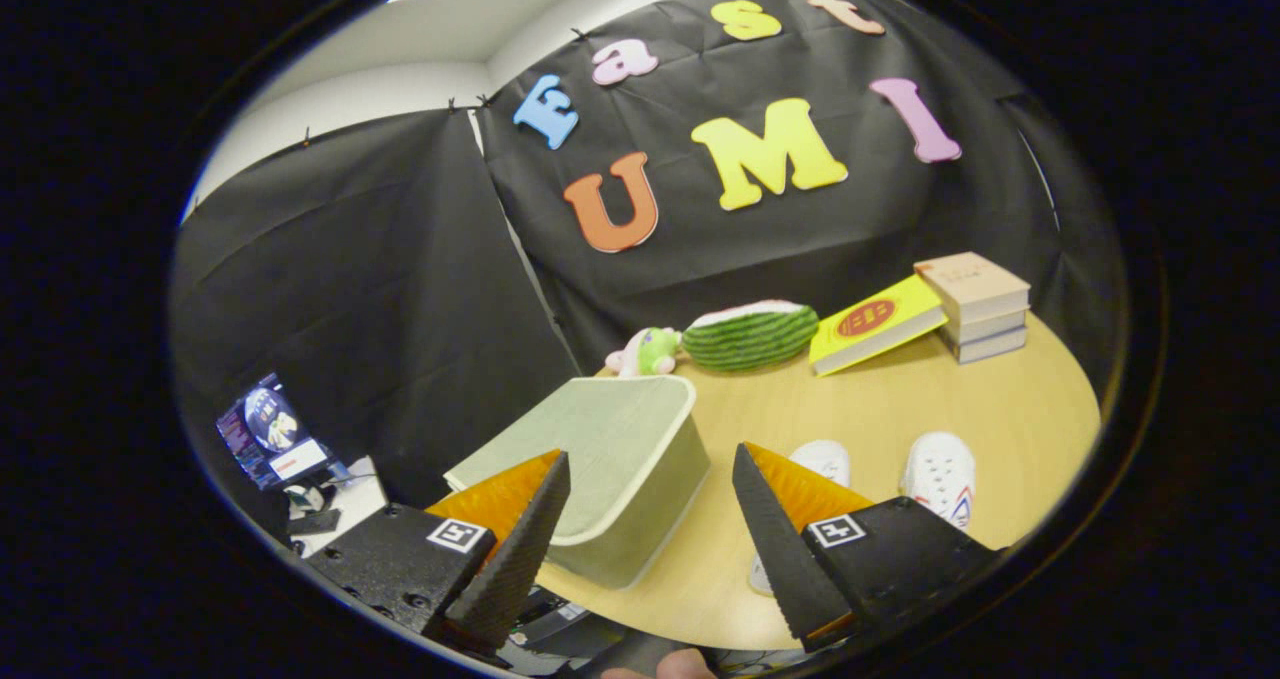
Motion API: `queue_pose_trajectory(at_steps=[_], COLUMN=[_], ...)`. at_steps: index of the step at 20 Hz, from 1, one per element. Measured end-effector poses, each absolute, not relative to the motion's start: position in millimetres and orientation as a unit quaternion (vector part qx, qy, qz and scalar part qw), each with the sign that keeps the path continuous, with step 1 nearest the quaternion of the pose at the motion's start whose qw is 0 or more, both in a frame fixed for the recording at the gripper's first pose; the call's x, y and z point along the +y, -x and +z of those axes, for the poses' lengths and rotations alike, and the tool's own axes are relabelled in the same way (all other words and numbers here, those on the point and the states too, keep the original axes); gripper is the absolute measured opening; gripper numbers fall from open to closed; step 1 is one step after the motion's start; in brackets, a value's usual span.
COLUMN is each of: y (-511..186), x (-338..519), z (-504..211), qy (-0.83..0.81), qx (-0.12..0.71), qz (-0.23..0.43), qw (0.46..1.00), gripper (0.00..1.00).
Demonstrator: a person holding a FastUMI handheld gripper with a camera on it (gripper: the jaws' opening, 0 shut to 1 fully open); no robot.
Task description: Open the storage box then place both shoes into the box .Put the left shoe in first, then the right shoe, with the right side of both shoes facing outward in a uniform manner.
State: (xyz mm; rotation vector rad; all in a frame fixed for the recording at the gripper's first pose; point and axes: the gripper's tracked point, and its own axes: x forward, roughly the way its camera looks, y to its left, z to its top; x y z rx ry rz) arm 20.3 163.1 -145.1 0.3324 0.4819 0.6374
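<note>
Storage box left of two shoes on table.

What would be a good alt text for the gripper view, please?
The open gripper hovers above a closed pale green storage box on a round wooden table. Two white shoes lie beside the box; a watermelon plush and books sit beyond.

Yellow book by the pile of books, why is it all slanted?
The yellow book leans tilted against the stack of books instead of lying flat. Otherwise nothing stands out: storage box closed, both shoes upright, gripper open.
</note>
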Motion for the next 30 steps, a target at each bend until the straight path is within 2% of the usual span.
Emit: queue_pose_trajectory(at_steps=[6,10,14,17,18,19,20,30], y=[-21,-30,-31,-35,-35,-34,-33,-33], x=[207,222,233,232,231,231,232,280], z=[-183,-205,-200,-194,-188,-180,-174,-59], qy=[-0.236,-0.289,-0.363,-0.402,-0.414,-0.424,-0.426,-0.338], qx=[0.325,0.366,0.392,0.401,0.399,0.397,0.396,0.34], qz=[0.361,0.367,0.382,0.372,0.373,0.376,0.378,0.428], qw=[0.842,0.805,0.754,0.734,0.728,0.721,0.72,0.766], gripper=[1.0,0.93,0.71,0.22,0.18,0.09,0.06,0.06])
